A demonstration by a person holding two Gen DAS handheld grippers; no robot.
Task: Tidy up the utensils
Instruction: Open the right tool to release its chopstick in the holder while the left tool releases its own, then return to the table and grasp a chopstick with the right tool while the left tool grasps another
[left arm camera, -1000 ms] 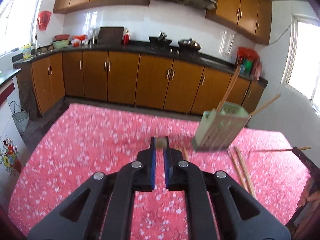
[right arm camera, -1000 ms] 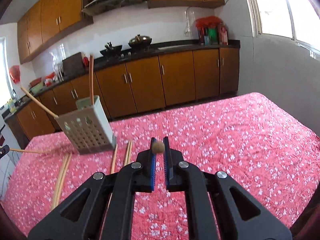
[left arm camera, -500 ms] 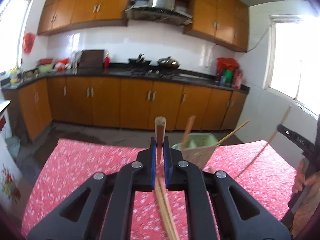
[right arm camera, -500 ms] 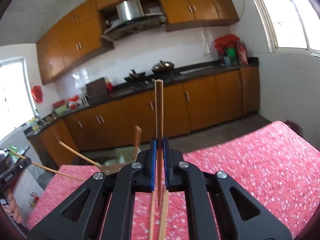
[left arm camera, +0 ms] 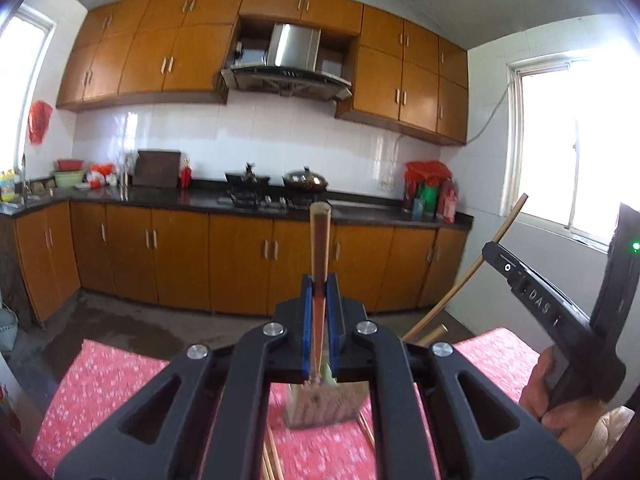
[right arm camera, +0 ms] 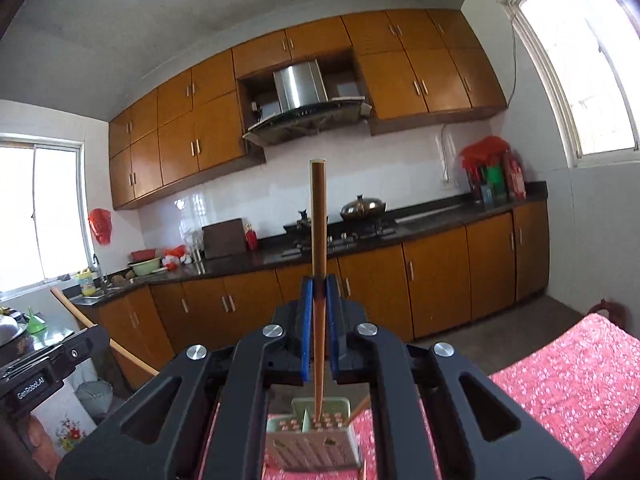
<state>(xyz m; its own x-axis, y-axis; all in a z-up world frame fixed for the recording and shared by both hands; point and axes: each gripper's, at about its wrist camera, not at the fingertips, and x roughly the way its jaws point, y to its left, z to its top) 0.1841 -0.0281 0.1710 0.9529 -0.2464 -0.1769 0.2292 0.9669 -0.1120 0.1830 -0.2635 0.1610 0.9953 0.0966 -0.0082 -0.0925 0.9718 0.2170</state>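
Over the red floral tablecloth [right arm camera: 560, 376], each chopstick should be lowered plumb into the slotted holder [right arm camera: 316, 440] below: left gripper [left arm camera: 320, 292] clamps one chopstick [left arm camera: 320, 240], right gripper [right arm camera: 319, 292] another [right arm camera: 318, 220] (both upright).

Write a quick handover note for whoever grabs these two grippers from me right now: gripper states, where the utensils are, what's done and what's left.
Left gripper: shut on one chopstick, held upright above the holder.
Right gripper: shut on another chopstick, upright, its lower tip over the holder's opening.
Holder: pale slotted basket standing on the red flowered table, below both grippers. At least one chopstick already leans out of it.
Done: both chopsticks picked up and lifted over the holder.
Left: lower and release both into the holder, then collect the loose chopsticks lying on the table beside it.
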